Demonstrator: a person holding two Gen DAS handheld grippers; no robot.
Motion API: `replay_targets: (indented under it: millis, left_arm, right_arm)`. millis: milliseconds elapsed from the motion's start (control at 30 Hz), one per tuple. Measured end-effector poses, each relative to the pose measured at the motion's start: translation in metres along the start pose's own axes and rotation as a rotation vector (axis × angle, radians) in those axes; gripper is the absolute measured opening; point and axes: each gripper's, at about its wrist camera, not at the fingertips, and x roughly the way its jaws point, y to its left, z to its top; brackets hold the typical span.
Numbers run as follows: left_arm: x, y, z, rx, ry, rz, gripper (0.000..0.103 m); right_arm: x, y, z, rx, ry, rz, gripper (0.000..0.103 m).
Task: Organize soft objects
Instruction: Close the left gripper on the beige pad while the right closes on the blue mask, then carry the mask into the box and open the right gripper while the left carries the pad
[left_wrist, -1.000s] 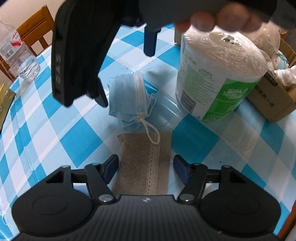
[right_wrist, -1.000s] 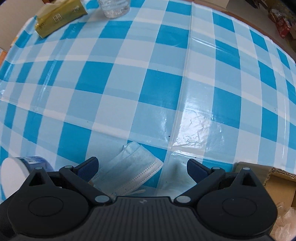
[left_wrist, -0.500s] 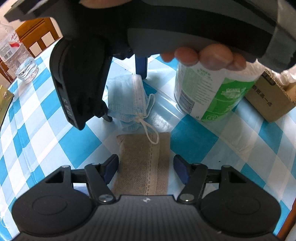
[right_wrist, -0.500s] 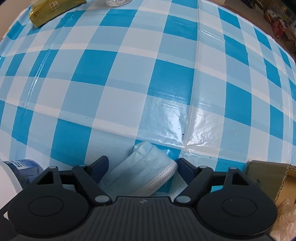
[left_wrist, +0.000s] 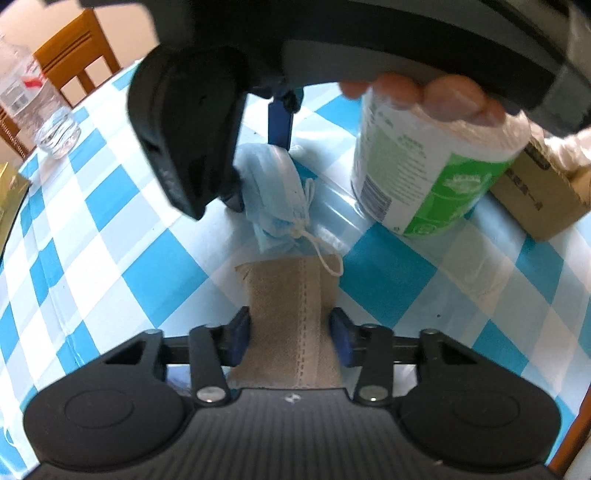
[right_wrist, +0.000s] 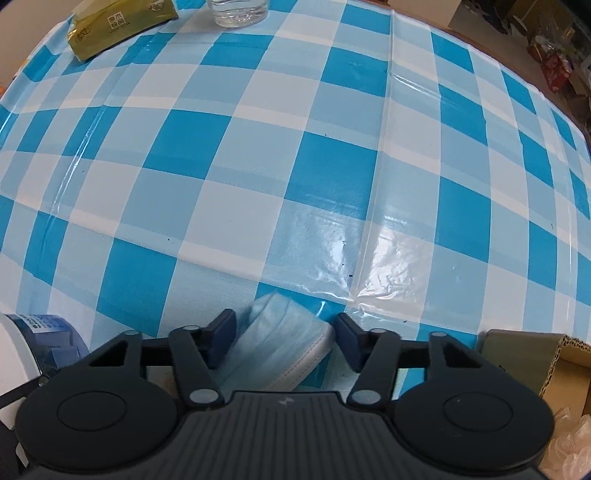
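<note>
Two grabs at once here! The folded pale-blue pleated face mask (right_wrist: 284, 341) lies on the tabletop (right_wrist: 332, 155) under its glossy blue-and-white checked cover, and the right gripper (right_wrist: 282, 332) points down over it, jaws closing, with the mask bunched between them. The right-hand pad looks to touch the mask's white edge; whether the left one presses yet, I can't tell.

Just beside it, the mask's white ear loop trails onto the flat beige fabric pouch with a stitched centre seam (left_wrist: 291, 321). The left gripper (left_wrist: 291, 334) straddles that pouch, jaws closing too, and the blue pads sit right at its edges, which already pinch inward. I'd call that a grip forming.

Further out: a plastic-wrapped white paper roll with a green label (left_wrist: 417, 173) stands upright right of the mask, and beyond it an open brown cardboard box (left_wrist: 535, 199) with something white inside. Far across the cloth sit a clear water bottle (left_wrist: 37, 110) and a yellow-green tissue pack (right_wrist: 118, 26), with a wooden chair (left_wrist: 74, 55) behind.

My read: this is the pick-up step, both soft items being seized. Next, each needs a firm close, then a straight lift. Watch that ear loop: it lies across the pouch and could drag. The box looks like the likely destination.
</note>
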Motion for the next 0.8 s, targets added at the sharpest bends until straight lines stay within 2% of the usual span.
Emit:
replay_targets:
  millis: [133,267,800]
  left_arm:
    - [-0.004,0.002,-0.002,-0.028,-0.013,-0.004,0.032]
    - [-0.01,0.008,-0.004,-0.06,-0.02,-0.026,0.026]
    - [-0.053,0.026,-0.015,-0.11,-0.053,-0.05,0.024]
  right_arm:
    - [-0.002,-0.003,-0.002,-0.012,-0.006,0.035,0.053]
    - [-0.002,0.004,-0.003,-0.047,-0.016,0.031,0.051]
    - [-0.048,0.009,-0.002,-0.105,-0.076,0.08,0.051]
